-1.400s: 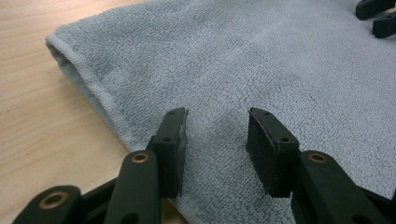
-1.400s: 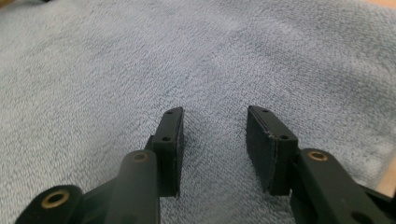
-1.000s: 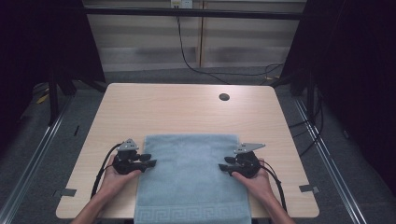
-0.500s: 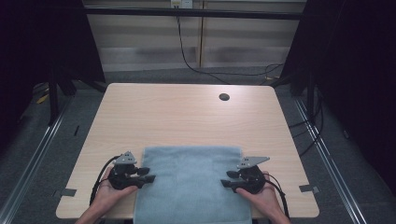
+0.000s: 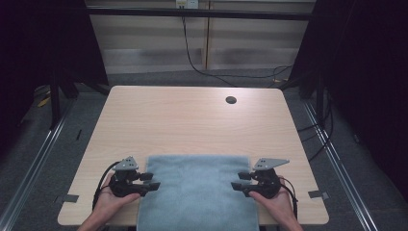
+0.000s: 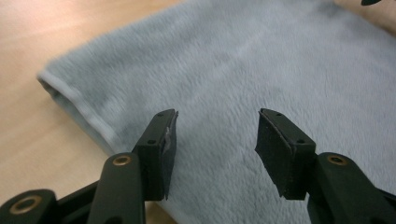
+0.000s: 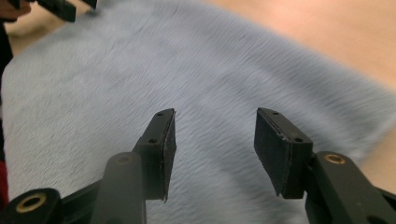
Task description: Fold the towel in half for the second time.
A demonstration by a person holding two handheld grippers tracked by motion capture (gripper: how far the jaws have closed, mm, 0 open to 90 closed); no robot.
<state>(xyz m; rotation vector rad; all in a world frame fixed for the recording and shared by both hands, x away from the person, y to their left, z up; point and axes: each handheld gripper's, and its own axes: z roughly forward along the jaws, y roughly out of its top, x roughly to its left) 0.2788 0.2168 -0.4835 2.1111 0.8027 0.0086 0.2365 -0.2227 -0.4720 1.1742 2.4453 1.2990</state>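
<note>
A light grey-blue plush towel (image 5: 197, 190) lies flat at the near edge of the wooden table (image 5: 192, 125), and its front end hangs over that edge. My left gripper (image 5: 153, 182) sits at the towel's left side, tips pointing inward over its border. My right gripper (image 5: 236, 184) mirrors it at the right side. Both have just been opening. In the left gripper view the gripper (image 6: 215, 140) stands open above the towel (image 6: 261, 70) with nothing between its pads. The right gripper (image 7: 215, 140) is likewise open over the towel (image 7: 140, 70).
A dark round cable hole (image 5: 231, 100) sits in the table's far right part. A black cable (image 5: 192, 57) hangs down the wall behind. Metal rails (image 5: 337, 159) run along the floor on both sides, with dark curtains beyond.
Both hands have drawn back toward the near edge, and the towel's far edge came nearer with them. The patterned border at the front slid out of sight. Both grippers' jaws have spread.
</note>
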